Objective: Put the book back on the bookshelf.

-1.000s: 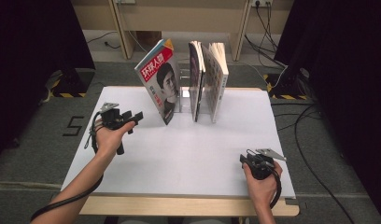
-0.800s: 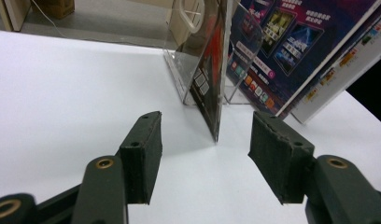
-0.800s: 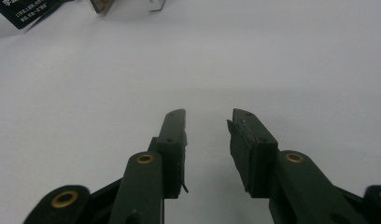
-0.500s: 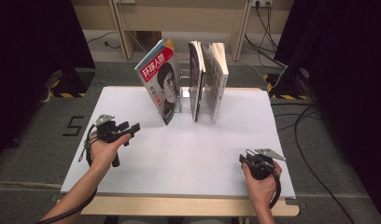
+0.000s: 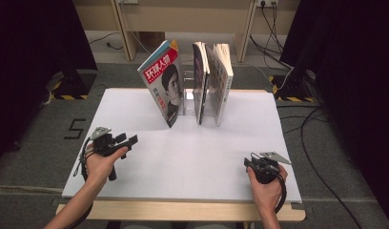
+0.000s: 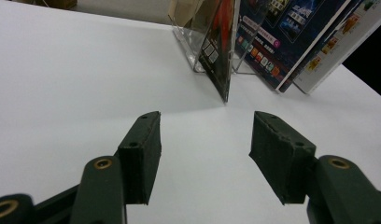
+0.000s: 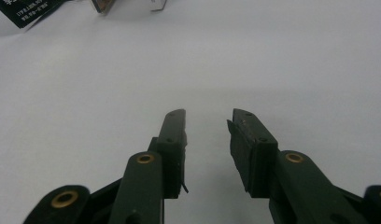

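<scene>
The white table (image 5: pixel 192 157) carries a clear rack (image 5: pixel 189 95) at its far edge, with three magazines standing in it. The leftmost, the red-titled magazine (image 5: pixel 165 88), leans to the left with its lower corner on the table; a dark magazine (image 5: pixel 199 86) and a pale one (image 5: pixel 220 83) stand just beside it to the right. All three look placed, so the shelving seems done or nearly so, and nothing lies loose on the table to add.

The left gripper (image 5: pixel 128 140) hovers near the table's left edge, well apart from the rack, its jaws apart and empty; from its own view they frame the leaning magazine's edge (image 6: pixel 221 60). The right gripper (image 7: pixel 206 128) rests near the front right corner, jaws partly apart, holding nothing.

What may remain, by my judgement, is straightening the leaning magazine.
</scene>
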`<state>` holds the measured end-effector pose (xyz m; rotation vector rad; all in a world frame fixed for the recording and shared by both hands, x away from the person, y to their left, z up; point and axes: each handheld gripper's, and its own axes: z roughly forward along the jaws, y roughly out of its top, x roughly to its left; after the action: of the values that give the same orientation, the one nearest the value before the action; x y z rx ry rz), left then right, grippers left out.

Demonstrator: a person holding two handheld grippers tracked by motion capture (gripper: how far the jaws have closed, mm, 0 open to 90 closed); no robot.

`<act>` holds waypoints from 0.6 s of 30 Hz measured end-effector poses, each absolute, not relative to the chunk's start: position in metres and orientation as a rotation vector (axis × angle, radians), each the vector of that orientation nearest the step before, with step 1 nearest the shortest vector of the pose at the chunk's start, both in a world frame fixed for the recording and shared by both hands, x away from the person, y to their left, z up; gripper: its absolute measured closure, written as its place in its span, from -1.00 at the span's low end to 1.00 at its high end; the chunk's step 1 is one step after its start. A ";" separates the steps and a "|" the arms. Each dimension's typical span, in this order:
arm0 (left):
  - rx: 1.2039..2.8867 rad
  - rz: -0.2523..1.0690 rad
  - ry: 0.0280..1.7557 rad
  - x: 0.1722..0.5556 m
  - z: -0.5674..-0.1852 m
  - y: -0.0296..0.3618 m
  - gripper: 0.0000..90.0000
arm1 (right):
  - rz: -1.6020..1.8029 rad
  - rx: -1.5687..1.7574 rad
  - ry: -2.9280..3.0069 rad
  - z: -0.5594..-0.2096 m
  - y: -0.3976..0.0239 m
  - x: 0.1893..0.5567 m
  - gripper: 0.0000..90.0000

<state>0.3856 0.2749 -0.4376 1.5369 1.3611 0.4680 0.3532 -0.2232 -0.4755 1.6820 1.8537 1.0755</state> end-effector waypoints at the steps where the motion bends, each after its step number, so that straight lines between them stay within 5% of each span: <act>1: 1.537 0.465 1.361 0.384 -0.439 0.276 -0.06 | 1.075 1.679 1.855 -0.476 -0.223 0.353 0.46; 18: 1.519 0.462 1.419 0.364 -0.462 0.298 -0.07 | 1.070 1.675 1.854 -0.476 -0.223 0.353 0.46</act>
<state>0.3637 0.2979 -0.4617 1.5194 1.4191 0.4622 0.3533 -0.2229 -0.4756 1.6751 1.8541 1.0700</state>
